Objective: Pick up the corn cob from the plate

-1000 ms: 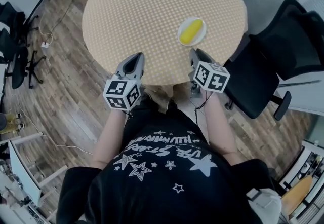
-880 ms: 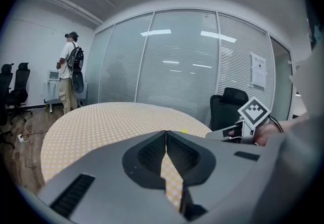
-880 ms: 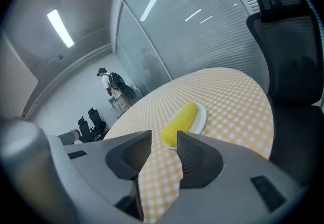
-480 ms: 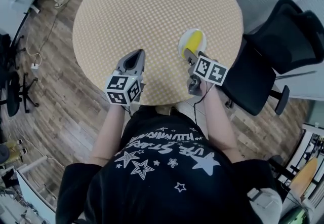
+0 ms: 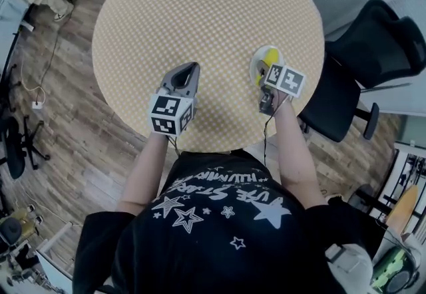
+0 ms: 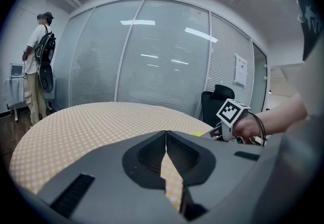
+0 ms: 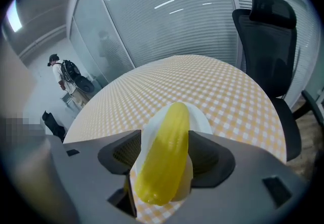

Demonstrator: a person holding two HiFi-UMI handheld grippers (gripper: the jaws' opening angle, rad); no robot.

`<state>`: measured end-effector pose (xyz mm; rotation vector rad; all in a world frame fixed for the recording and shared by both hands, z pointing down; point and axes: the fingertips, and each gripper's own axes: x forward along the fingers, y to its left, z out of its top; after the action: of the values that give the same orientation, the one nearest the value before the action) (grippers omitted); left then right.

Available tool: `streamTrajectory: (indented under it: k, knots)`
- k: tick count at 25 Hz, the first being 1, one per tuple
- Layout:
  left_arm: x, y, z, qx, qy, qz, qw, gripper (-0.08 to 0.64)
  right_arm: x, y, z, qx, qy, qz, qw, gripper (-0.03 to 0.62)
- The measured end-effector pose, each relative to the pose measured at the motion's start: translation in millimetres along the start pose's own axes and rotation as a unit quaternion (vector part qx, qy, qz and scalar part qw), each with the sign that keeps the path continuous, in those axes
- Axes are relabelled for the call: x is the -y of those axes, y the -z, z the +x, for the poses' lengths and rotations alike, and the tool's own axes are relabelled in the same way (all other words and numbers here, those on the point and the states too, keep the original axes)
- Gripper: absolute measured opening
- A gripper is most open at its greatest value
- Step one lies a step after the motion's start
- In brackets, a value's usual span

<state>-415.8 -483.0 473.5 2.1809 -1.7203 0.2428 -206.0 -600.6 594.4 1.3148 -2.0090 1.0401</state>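
Left gripper (image 5: 189, 70): jaws pressed together with nothing between them, held over the bare checked table (image 5: 200, 6), well apart from the plate
Plate (image 5: 255, 68): white, near the table's right edge, just in front of the right gripper
Corn cob (image 7: 164, 157): yellow, lying lengthwise on the plate, not lifted
Right gripper (image 7: 163, 142): jaws apart, one on each side of the cob, neither clearly pressing on it
Done: by my reading, the reach and the lining-up over the cob
Left to do: close the jaws on the cob and raise it clear of the plate
Writing: the black shirt (image 5: 219, 209) has white stars and lettering, upside down and not readable; the notice (image 6: 241, 71) on the far wall is too small to read; no brand shows anywhere
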Motion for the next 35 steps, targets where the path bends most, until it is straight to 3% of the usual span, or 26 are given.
streamTrajectory:
  k: [9, 14, 22, 26, 31, 35]
  knots:
    - [-23.3, 2.9, 28.1, -0.011, 0.054, -0.011, 0.9984, 0.009, 13.2, 7.9, 30.1, -0.056, 0.084, 0.001, 0.995, 0.273]
    - [-22.3, 8.0, 37.6, -0.021, 0.081, -0.015, 0.9964, 0.009, 13.8, 9.0, 35.6, -0.075, 0.121, -0.039, 0.989, 0.272]
    - [-16.9, 15.8, 45.7, -0.029, 0.105, -0.019, 0.9938, 0.009, 13.6, 8.5, 38.2, -0.080, 0.111, -0.054, 0.989, 0.267]
    - [-21.0, 13.5, 46.7, -0.026, 0.099, -0.019, 0.9945, 0.009, 15.1, 7.2, 37.6, -0.078, 0.083, -0.062, 0.992, 0.265]
    - [-17.4, 9.7, 40.2, -0.020, 0.088, -0.018, 0.9957, 0.009, 15.7, -1.4, 20.1, -0.047, 0.049, -0.045, 0.997, 0.264]
    - [-9.4, 5.4, 29.9, -0.013, 0.076, -0.014, 0.9969, 0.009, 9.3, -11.1, -0.3, -0.006, -0.001, -0.004, 1.000, 0.264]
